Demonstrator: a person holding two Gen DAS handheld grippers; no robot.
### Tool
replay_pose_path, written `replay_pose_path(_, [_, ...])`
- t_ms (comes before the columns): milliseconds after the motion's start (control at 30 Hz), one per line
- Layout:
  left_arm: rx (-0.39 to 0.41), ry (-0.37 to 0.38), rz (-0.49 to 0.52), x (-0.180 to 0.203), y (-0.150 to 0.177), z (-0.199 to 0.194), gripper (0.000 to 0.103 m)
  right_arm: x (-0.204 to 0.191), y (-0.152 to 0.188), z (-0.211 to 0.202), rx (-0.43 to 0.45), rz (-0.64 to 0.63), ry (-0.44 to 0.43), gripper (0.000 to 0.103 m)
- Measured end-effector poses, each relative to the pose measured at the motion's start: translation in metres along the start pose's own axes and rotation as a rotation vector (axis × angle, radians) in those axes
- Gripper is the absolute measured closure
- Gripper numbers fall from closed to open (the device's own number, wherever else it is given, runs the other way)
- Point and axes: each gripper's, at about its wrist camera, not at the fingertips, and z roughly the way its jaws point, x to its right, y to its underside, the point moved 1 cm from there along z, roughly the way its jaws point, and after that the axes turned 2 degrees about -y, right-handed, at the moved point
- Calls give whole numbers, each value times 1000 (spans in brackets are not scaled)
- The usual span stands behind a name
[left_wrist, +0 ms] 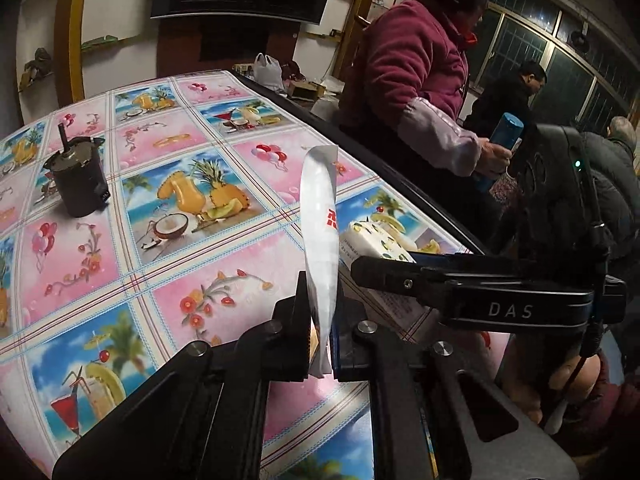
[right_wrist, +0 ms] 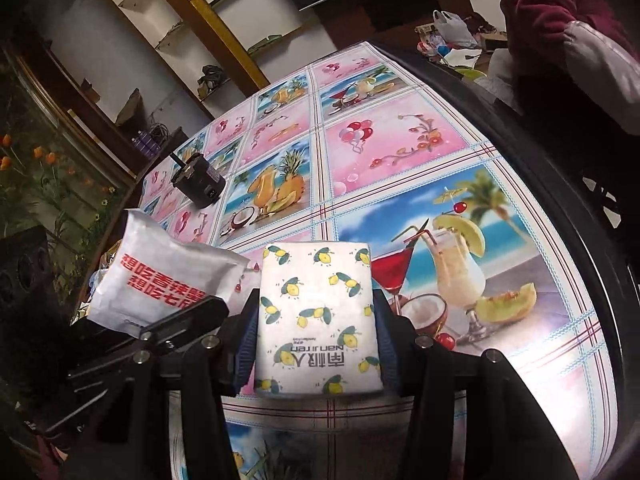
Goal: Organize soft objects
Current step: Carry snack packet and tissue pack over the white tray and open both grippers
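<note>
Between the fingers of the left gripper (left_wrist: 322, 344), in the left wrist view, a white packet (left_wrist: 320, 240) stands edge-on, pinched at its lower end by nearly closed jaws; a fragment of red print shows on its side but cannot be read. Just right of these fingers the right gripper (left_wrist: 362, 266) reaches in, its body marked "DAS", holding a tissue pack (left_wrist: 380, 240) with lemon print. Far ahead and left of the fingers a dark cup (left_wrist: 78, 178) with a straw stands on the tablecloth (left_wrist: 100, 264).

From the right wrist view, the right gripper (right_wrist: 316, 332) has its jaws spread about the pack's width, pressing both sides of the tissue pack (right_wrist: 318, 316), printed "nanjiren" with Chinese characters. Left of these fingers the white packet (right_wrist: 160, 280) shows red Chinese lettering.
</note>
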Motion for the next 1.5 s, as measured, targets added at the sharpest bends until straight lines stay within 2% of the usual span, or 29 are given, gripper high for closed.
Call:
replay_pose_path(200, [83,-22,-115,-32,12,-54,97,-25,-3,2,-14,-52,-25,51])
replay_pose_path(400, [173,-160,-247,-90,48,-130,97,-84,0,16,-59,-158,-95,52])
replay_pose_path(633, [274,-346,-442,-170,100,-211,97,-186,10,48,-145,-303,-194,52])
replay_pose_path(800, [328,-438,-545,-220,130,-254,97,-272,19,75,-199,-434,-242,52])
replay_pose_path(900, [335,-483,-588,-245,143,-268,97,-316,23,93,-209,-504,-238,52])
replay_pose_path(1000, [306,-520,-635,-272,156,-270,96,-360,28,118,-242,-552,-250,52])
replay_pose_path(1067, [290,-510,-675,-285,162,-266,96,-384,30,133,-256,-573,-257,52])
replay_pose_path(1167, [332,-464,-685,-291,170,-271,88,-422,32,159,-272,-618,-246,52])
replay_pose_path(1267, [342,-446,-662,-284,173,-272,70,-449,33,184,-273,-647,-207,52])
replay_pose_path(1300, [346,-445,-651,-280,172,-273,59,-456,33,192,-269,-654,-189,52])
replay_pose_path(1333, [344,-460,-644,-278,168,-272,42,-461,32,201,-268,-656,-174,51])
replay_pose_path(1367, [337,-499,-640,-274,168,-273,36,-466,31,211,-268,-652,-158,50])
replay_pose_path(1400, [337,-528,-639,-273,168,-275,33,-468,28,220,-269,-637,-140,50])
replay_pose_path(1500, [355,-553,-641,-268,170,-281,33,-469,22,241,-298,-590,-137,48])
